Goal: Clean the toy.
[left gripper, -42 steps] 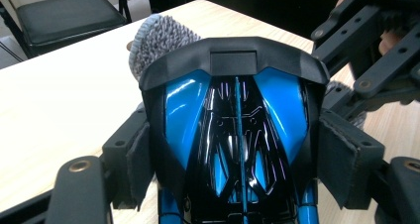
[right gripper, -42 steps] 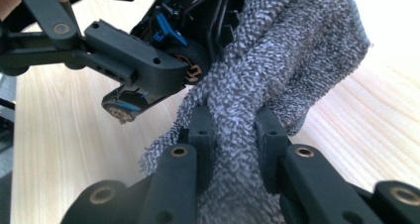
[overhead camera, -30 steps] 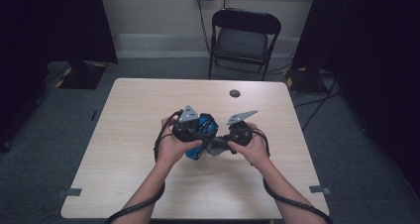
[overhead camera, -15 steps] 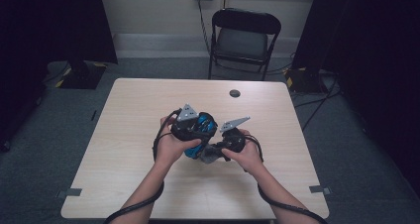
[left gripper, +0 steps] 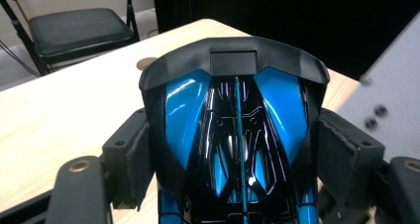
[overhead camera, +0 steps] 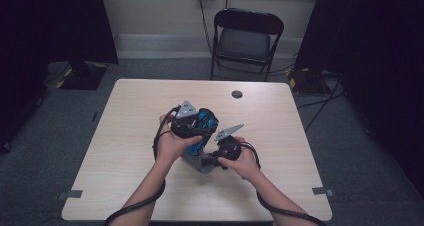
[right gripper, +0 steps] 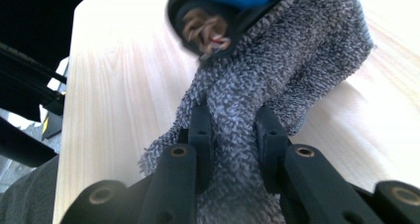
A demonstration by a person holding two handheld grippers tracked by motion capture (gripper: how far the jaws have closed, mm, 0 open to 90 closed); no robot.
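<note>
A glossy blue and black toy car (left gripper: 235, 135) is clamped between the pads of my left gripper (overhead camera: 200, 131), held above the middle of the table (overhead camera: 125, 136). The car (overhead camera: 202, 123) shows blue between the two hands in the high view. My right gripper (right gripper: 233, 130) is shut on a grey fuzzy cloth (right gripper: 267, 80), which reaches up against the car's underside (right gripper: 210, 23). In the high view the cloth (overhead camera: 196, 161) hangs below the car, with the right gripper (overhead camera: 220, 153) just right of it.
A small dark round disc (overhead camera: 237, 94) lies near the table's far edge. A black folding chair (overhead camera: 245, 38) stands behind the table. Cables trail from both grippers along the forearms.
The right hand with the cloth has moved down and toward the left, under the car. The left hand with the car has stayed about where it was.
</note>
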